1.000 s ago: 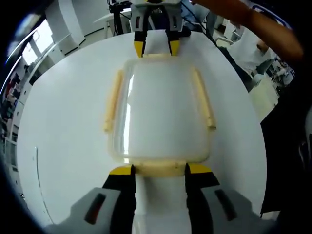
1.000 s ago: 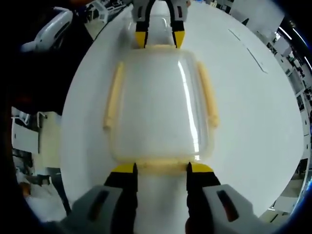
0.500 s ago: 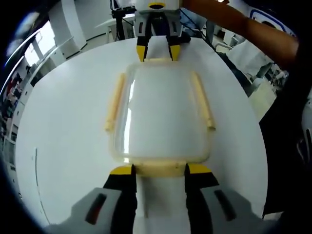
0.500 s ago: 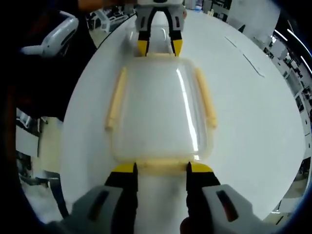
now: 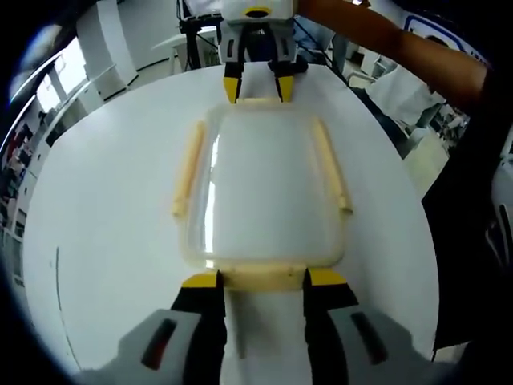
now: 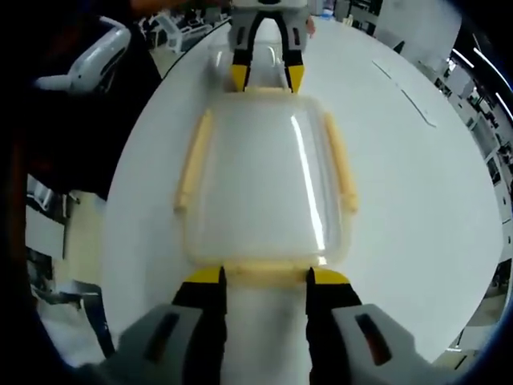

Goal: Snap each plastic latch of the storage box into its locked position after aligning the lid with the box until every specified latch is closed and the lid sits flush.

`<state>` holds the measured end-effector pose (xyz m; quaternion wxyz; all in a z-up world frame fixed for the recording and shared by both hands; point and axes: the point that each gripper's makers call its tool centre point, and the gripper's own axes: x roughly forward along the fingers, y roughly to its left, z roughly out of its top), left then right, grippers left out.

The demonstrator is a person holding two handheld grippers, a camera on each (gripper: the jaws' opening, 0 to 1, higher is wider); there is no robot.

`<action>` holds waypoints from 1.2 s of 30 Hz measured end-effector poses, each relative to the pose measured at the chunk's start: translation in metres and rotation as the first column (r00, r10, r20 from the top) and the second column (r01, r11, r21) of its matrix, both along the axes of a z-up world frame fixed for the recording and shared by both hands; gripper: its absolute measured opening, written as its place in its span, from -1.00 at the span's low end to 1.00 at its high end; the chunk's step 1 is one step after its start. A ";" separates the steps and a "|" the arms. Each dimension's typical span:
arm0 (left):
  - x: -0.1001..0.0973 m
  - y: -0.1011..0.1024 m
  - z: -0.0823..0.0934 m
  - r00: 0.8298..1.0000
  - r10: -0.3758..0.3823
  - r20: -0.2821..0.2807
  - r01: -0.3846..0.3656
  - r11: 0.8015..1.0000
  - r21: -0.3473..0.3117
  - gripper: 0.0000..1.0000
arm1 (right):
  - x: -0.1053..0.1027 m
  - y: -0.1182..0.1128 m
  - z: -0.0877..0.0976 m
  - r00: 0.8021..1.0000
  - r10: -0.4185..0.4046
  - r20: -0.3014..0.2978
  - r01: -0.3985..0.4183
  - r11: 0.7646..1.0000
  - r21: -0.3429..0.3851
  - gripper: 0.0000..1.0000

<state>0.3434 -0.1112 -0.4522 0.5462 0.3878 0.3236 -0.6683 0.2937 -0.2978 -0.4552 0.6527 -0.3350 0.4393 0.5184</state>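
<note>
Seen from the left gripper view, nearest: the left gripper (image 5: 261, 279), yellow-tipped jaws spread wide and set against the near end latch (image 5: 260, 277) of the storage box (image 5: 264, 192), one tip at each end of the cream bar, nothing clamped between them. Beyond, the translucent lid (image 5: 268, 180) lying over the box in the middle of the round white table (image 5: 104, 200), a cream side latch (image 5: 187, 168) flared outward along one long edge and its twin (image 5: 333, 166) along the other. At the far end, the right gripper (image 5: 256, 90), jaws likewise parted and touching the far end latch (image 5: 256, 101). Past the far table edge: a bare forearm (image 5: 393, 40) reaching in from the upper right, a stand behind it, bright windows (image 5: 56, 80) off to the left.

Same arrangement mirrored in the right gripper view: right gripper (image 6: 263, 277) spread across its own end latch (image 6: 264, 275), holding nothing; lid (image 6: 264, 180) catching a long streak of light toward the right side; side latches (image 6: 192, 160) and (image 6: 341, 160) standing out from the box walls; left gripper (image 6: 264, 78) at the far end latch (image 6: 264, 90). Particular to this view: a white curved device (image 6: 88, 52) off the table's left edge, dark clothing (image 6: 48, 120) beside it, thin lines (image 6: 405, 80) on the tabletop toward the far right edge, and a workshop floor with desks beyond.
</note>
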 end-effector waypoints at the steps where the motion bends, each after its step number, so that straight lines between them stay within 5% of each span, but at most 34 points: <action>1: 0.000 0.000 0.000 1.000 -0.004 0.000 0.004 1.000 0.003 -0.31 | 0.000 0.000 0.002 1.000 0.000 0.002 0.000 1.000 0.006 -0.31; 26: -0.004 0.006 0.041 1.000 -0.011 0.005 0.011 1.000 0.000 -0.31 | 0.001 0.004 0.046 0.999 0.011 0.034 -0.012 1.000 0.011 -0.31; 36: 0.006 0.012 0.092 0.999 -0.022 0.043 0.022 1.000 -0.006 -0.31 | 0.010 0.010 0.091 0.997 0.002 0.078 -0.005 0.999 0.040 -0.31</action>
